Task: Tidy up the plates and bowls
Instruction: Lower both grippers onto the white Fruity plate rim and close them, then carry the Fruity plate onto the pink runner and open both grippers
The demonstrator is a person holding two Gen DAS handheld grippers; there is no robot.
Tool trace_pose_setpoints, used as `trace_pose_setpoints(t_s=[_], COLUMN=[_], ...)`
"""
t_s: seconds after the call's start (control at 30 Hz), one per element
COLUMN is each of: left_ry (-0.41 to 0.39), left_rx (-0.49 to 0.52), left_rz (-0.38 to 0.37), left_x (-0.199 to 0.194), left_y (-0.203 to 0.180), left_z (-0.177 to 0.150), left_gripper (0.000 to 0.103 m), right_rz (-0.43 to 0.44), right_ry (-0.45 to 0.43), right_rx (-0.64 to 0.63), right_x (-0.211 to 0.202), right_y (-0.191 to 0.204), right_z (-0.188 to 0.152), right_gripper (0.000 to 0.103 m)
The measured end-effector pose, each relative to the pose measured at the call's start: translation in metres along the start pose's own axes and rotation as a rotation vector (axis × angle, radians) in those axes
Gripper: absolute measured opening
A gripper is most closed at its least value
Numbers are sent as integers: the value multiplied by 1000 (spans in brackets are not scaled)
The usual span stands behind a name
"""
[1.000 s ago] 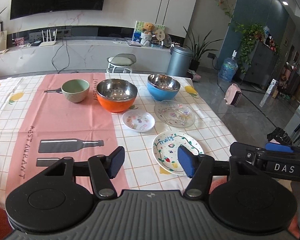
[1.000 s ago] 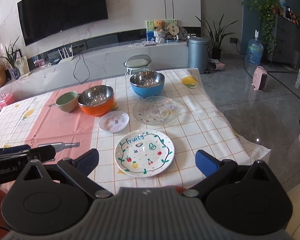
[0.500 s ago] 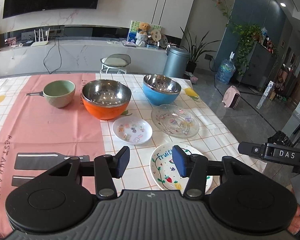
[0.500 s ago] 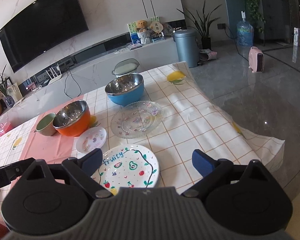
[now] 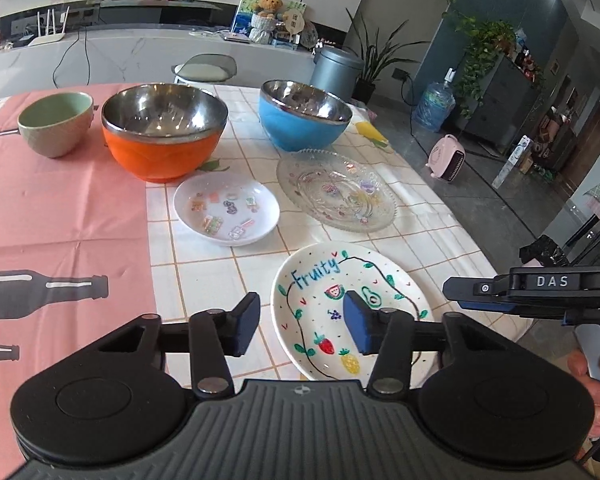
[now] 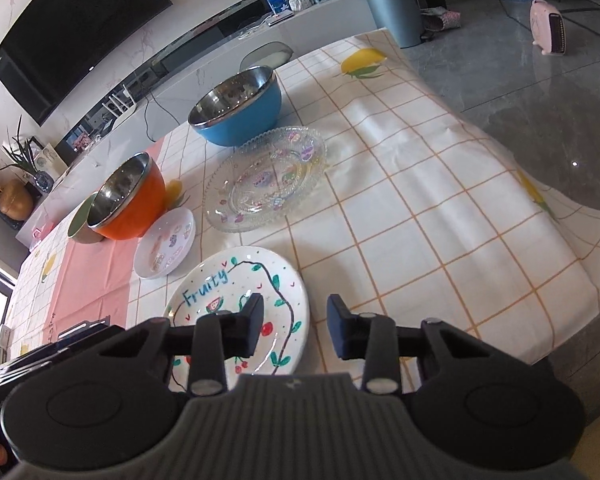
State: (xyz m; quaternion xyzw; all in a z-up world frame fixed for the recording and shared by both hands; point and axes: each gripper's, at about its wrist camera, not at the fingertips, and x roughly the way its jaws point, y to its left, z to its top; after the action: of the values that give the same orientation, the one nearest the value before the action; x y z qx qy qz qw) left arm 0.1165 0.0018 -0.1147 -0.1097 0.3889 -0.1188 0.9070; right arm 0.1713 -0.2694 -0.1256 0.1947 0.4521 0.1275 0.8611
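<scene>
Both grippers hang over the near edge of the Fruity plate [image 5: 352, 280], which lies flat on the tablecloth [image 6: 420, 220]. The left gripper [image 5: 300, 322] has just been closing, its pads astride the plate's left rim with nothing pinched. The right gripper [image 6: 296, 320] has also just been closing, its pads astride the right rim, gripping nothing. Beyond lie a small white plate [image 5: 226, 214], a glass plate [image 5: 336, 190], and orange [image 5: 164, 132], blue [image 5: 304, 120] and green [image 5: 56, 124] bowls.
</scene>
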Motion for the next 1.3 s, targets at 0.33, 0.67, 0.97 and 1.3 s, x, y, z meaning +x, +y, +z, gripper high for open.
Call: trace_pose_setpoints(t_s=[0.33, 0.67, 0.97, 1.3], left_ry=[19, 86, 99, 60], left_rx=[-52, -142, -180, -210], left_rz=[-13, -39, -58, -55], left_x=[21, 32, 33, 4], left_y=[15, 23, 23, 35], left_z=[-7, -6, -5, -4], left_gripper=[41, 20, 12, 12], right_rz=[33, 65, 115, 119], right_ry=[42, 67, 94, 101], right_rx=[23, 83, 130, 91], right_x=[23, 31, 35, 22], right_y=[-16, -26, -30, -6], right_z=[-2, -5, -7, 0], right_gripper=[36, 18, 6, 5])
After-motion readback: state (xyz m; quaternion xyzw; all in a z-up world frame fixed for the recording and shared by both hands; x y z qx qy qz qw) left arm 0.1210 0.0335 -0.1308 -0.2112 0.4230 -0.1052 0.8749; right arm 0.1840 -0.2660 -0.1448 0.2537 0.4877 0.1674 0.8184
